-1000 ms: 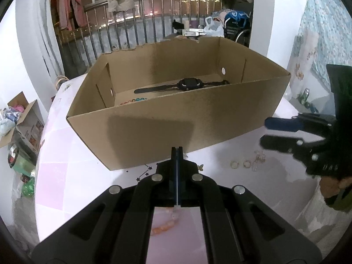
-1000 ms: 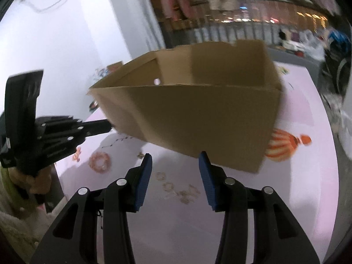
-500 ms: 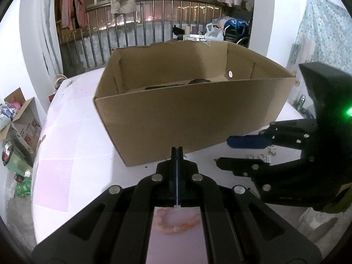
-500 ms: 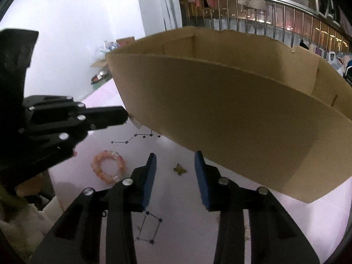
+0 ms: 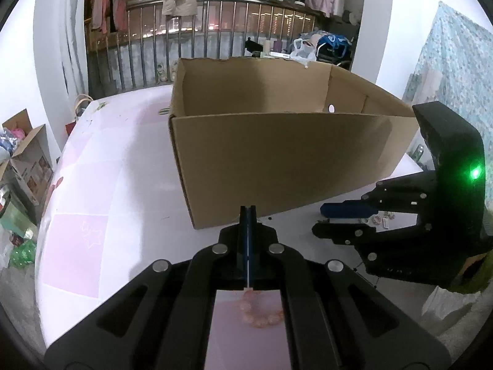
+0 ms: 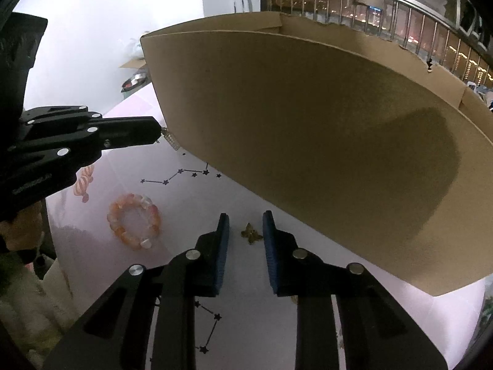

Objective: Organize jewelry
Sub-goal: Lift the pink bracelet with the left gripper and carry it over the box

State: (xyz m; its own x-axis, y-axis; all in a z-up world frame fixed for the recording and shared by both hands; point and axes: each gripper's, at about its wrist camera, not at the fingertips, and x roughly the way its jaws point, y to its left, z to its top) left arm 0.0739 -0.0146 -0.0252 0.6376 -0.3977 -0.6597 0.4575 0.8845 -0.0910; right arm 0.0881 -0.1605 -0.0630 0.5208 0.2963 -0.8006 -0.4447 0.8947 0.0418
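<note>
While my right gripper (image 6: pixel 245 231) hangs low in the frame with fingers narrowly apart, a small gold charm (image 6: pixel 251 233) lies on the table (image 6: pixel 246 317) between its tips. At left centre, my left gripper (image 6: pixel 158 132) is pressed closed. Lower left lies the bracelet (image 6: pixel 134 220); the box (image 6: pixel 323 141) fills the right.

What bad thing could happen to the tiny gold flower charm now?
The open right gripper brackets the small gold flower-shaped charm lying flat on the pink table. Such a thin piece might slip or flick away when the fingers close. The tall brown cardboard box stands close behind it, so a finger could bump the wall. The orange beaded bracelet lies just left and might get nudged.
</note>
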